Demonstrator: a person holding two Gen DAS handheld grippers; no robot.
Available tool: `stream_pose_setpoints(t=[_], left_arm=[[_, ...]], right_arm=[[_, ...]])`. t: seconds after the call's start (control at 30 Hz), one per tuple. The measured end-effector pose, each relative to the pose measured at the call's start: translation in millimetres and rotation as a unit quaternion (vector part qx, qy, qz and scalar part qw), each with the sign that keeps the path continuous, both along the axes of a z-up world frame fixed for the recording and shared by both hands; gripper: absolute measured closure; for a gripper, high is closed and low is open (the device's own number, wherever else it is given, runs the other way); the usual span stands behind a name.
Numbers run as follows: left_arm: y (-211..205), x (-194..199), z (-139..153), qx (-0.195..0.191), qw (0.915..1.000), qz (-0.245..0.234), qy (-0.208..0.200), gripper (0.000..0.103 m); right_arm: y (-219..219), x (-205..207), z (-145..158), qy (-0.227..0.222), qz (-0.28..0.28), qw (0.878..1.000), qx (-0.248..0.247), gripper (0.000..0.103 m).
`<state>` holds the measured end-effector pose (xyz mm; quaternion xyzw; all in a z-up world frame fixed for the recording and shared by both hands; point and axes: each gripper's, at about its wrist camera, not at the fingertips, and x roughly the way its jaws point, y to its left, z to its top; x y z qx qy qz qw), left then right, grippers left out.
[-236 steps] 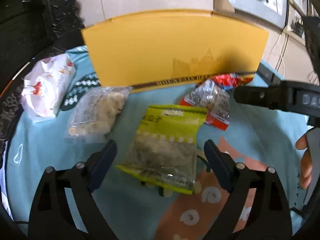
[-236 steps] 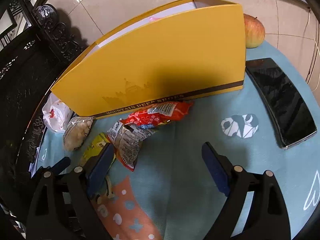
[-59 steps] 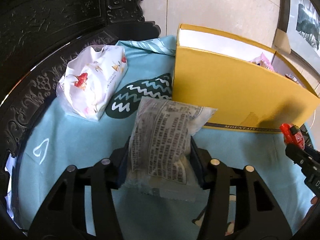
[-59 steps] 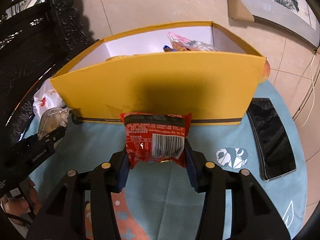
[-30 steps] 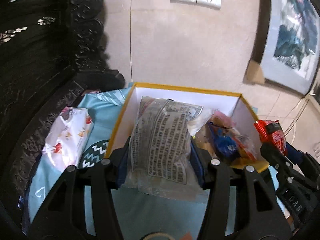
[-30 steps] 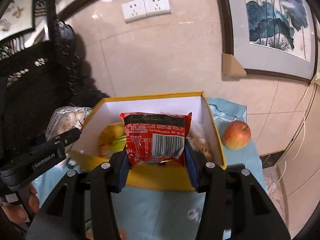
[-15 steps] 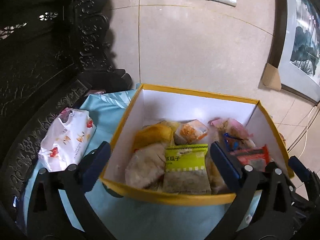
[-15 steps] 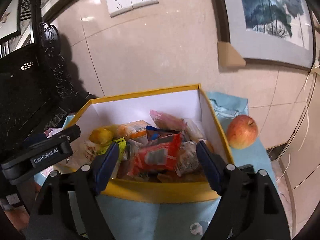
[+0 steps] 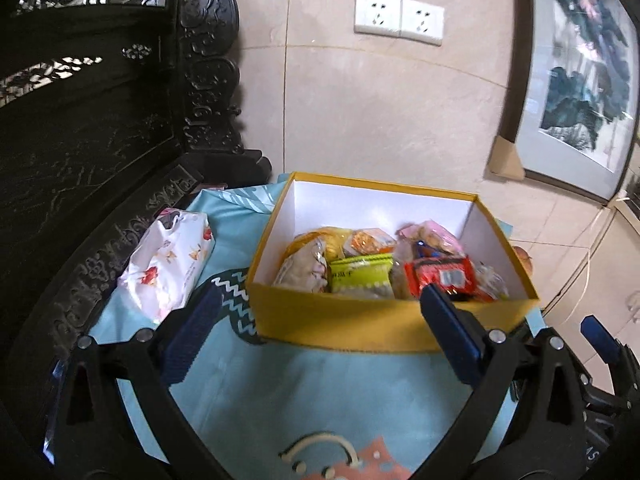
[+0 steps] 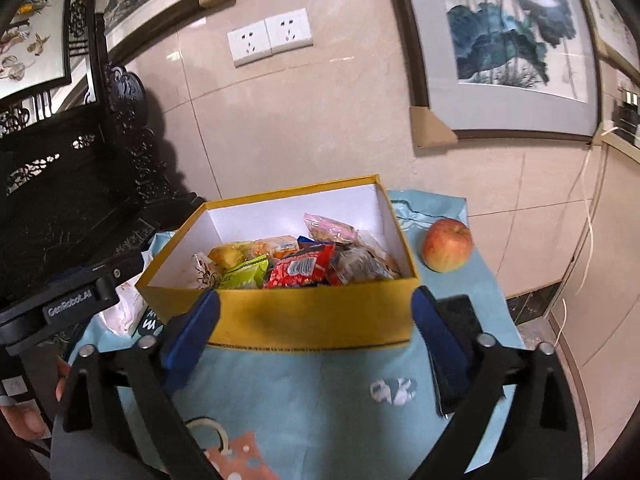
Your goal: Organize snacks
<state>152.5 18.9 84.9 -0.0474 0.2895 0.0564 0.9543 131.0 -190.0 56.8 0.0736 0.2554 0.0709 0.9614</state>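
The yellow box [image 9: 360, 328] stands on the blue cloth and holds several snack packets, among them a clear packet [image 9: 304, 268], a green one [image 9: 360, 276] and a red one [image 9: 440, 276]. My left gripper [image 9: 320, 312] hangs open in front of the box's near wall, with nothing between its fingers. In the right wrist view the same box [image 10: 312, 320] shows the red packet [image 10: 300, 266] lying on top of the pile. My right gripper [image 10: 312, 312] is opening its jaws and nothing is between them. A white flowered packet [image 9: 168, 264] lies on the cloth left of the box.
An apple [image 10: 447, 244] sits right of the box, and a dark phone [image 10: 460, 312] lies nearer, behind my right finger. Carved dark furniture [image 9: 100, 140] borders the left side. A tiled wall with sockets [image 9: 400, 20] rises behind. A hand [image 10: 24, 420] shows at the lower left.
Both grippers let go of their packets: the clear one and the red one now lie in the box. Both have since pulled back from the box, and it looks smaller.
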Motion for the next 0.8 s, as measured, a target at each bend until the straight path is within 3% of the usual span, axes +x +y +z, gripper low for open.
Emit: stream_pose_setpoints(t=[0.53, 0.7, 0.8], left_arm=[[-18, -71, -1, 0.055, 0.9984, -0.016, -0.003, 0.002], [-16, -97, 7, 0.043, 0.996, -0.027, -0.073, 0.002], [-20, -103, 9, 0.047, 0.9957, -0.037, -0.071, 0.002]], right_arm=[[5, -58, -4, -0.012, 0.006, 1.0, 0.0, 0.005], [6, -65, -5, -0.013, 0.006, 1.0, 0.001, 0.005], [9, -69, -5, -0.013, 0.007, 1.0, 0.001, 0.005]])
